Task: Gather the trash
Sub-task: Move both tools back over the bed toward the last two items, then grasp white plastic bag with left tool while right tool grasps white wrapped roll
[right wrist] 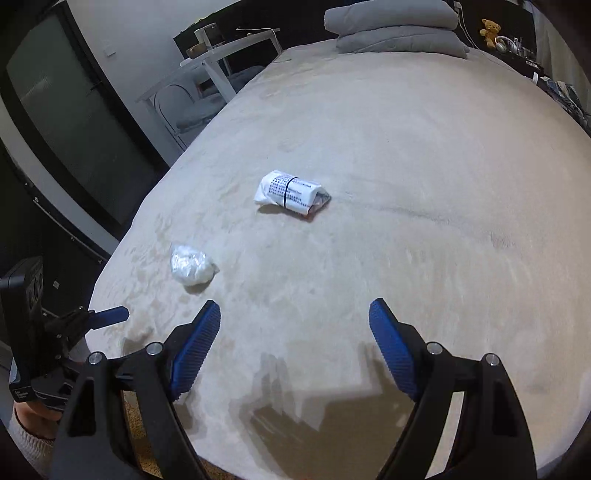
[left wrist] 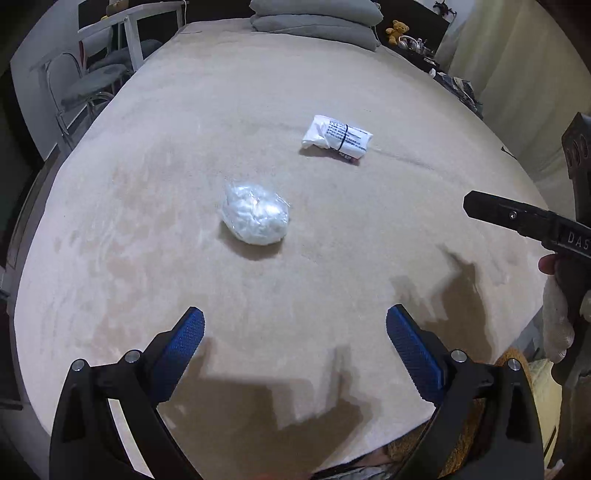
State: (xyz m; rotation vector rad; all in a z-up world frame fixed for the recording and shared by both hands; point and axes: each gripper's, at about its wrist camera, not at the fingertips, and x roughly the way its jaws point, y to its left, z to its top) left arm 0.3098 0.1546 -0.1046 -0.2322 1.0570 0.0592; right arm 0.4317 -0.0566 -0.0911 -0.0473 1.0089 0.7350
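While both tools hover above the near end of a bed (left wrist: 332, 81) covered with a beige plush blanket, the left hand-held gripper (left wrist: 295, 328) has its blue ribbed fingers (left wrist: 184, 343) spread wide apart with nothing between them, and the right hand-held gripper (right wrist: 293, 325) is spread just as wide and equally bare. Two pieces of trash lie on the blanket ahead of them. The nearer is a crumpled ball of clear plastic wrap (left wrist: 255, 213), sitting ahead of the left tool and slightly to its left; in the right wrist view the same ball (right wrist: 192, 268) lies just beyond the tip of that tool's left finger, apart from it. Farther up the bed, well apart from the ball, rests a folded white printed packet bound by a thin black band (left wrist: 338, 137), with a dark red edge showing at its lower end; it also shows in the right wrist view (right wrist: 290, 194). At the head of the bed two grey pillows (left wrist: 314, 18) are stacked, a small teddy bear (left wrist: 397, 30) sits on a dark shelf to the right of them, and a white desk with a chair (left wrist: 110, 44) stands beside the bed on the left.
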